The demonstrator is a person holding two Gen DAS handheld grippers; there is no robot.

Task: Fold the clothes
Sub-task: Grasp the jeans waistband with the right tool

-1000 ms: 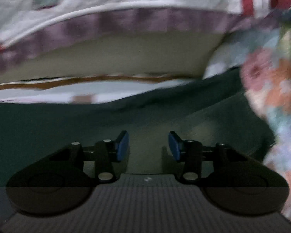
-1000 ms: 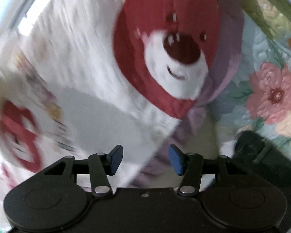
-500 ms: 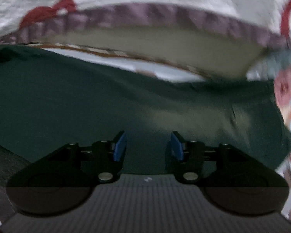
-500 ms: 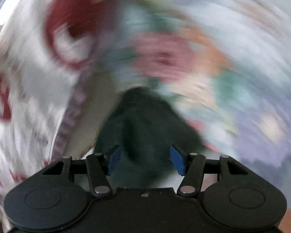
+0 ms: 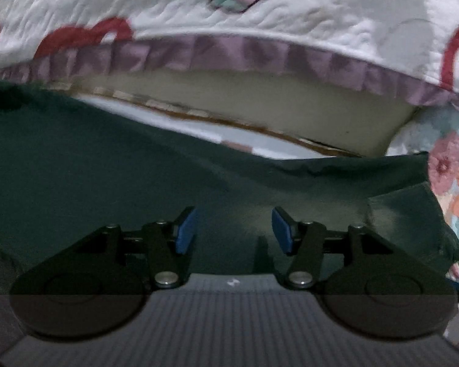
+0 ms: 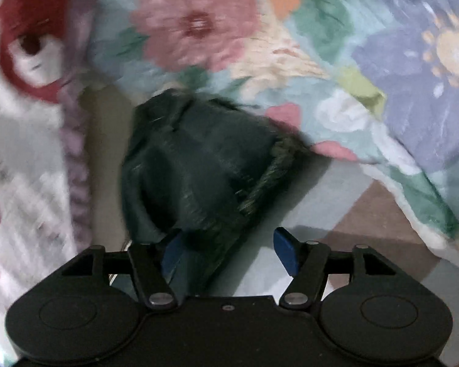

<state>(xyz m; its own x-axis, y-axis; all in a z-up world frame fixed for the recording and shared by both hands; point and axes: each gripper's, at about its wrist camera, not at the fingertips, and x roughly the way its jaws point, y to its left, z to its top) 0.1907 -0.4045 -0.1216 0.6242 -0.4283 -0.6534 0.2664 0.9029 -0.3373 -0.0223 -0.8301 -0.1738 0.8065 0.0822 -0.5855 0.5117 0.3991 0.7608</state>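
Dark green cloth garment (image 5: pixel 113 177) lies spread on the bed under the left gripper (image 5: pixel 233 229), whose blue-padded jaws are opening with nothing pinched between them. Its bunched end (image 6: pixel 199 165) sits just ahead of the right gripper (image 6: pixel 229 252), jaws also opening, fabric beside the left pad. Far off lie a floral quilt (image 6: pixel 321 61) and a white blanket with purple ruffle (image 5: pixel 290 15).

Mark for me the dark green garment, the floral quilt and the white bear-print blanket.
dark green garment (image 6: pixel 199 165), right wrist view, middle of the bunched cloth.
floral quilt (image 6: pixel 195 21), right wrist view, centre of the pink flower.
white bear-print blanket (image 5: pixel 306 9), left wrist view, plain white quilted area above the purple frill.
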